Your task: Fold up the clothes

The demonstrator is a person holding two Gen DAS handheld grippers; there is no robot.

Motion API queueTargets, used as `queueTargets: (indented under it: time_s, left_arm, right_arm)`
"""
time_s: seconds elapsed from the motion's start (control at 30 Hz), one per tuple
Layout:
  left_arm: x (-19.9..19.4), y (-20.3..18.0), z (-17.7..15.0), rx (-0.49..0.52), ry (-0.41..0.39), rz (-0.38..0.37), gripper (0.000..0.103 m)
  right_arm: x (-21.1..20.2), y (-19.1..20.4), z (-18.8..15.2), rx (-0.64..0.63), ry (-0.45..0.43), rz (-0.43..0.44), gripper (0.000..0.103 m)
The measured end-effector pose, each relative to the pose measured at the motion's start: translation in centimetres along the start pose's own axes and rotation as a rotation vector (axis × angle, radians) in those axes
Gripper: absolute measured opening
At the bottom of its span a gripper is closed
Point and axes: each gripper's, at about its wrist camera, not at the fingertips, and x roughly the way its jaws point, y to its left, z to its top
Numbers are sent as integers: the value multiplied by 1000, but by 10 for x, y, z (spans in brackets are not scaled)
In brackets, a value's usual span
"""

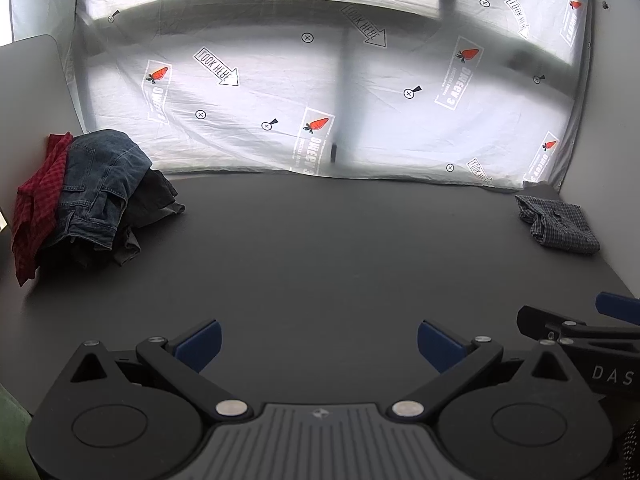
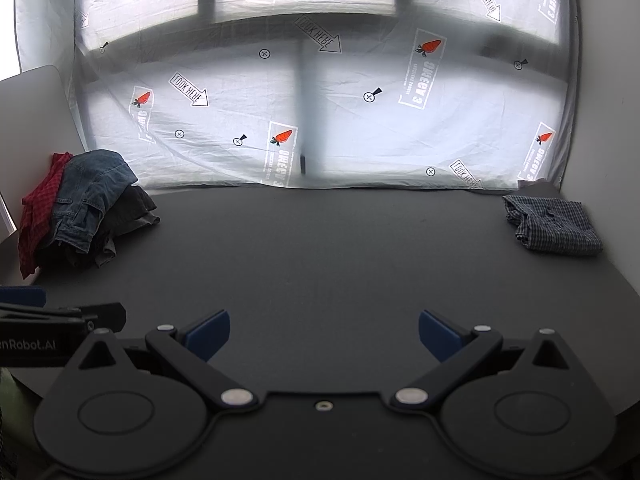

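A heap of clothes lies at the far left of the dark table: a red checked garment, blue jeans on top, and a dark grey piece beside them. The same jeans show in the right wrist view. A folded blue-and-white checked garment lies at the far right. My left gripper hovers open over the near table with nothing between its blue pads. My right gripper is likewise open and holds nothing, and part of it shows beside the left one.
A white sheet printed with carrots and "LOOK HERE" arrows hangs behind the table. White walls close in the right side and a pale panel stands at the left. The left gripper's side reaches into the right wrist view.
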Motion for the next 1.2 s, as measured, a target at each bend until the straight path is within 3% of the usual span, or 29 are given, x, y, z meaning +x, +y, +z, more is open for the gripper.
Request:
queueTargets:
  time_s: [1.2]
  left_arm:
    - [8, 4, 8, 7, 11, 1, 103]
  right_arm:
    - [4, 1, 4, -2, 1, -12, 102]
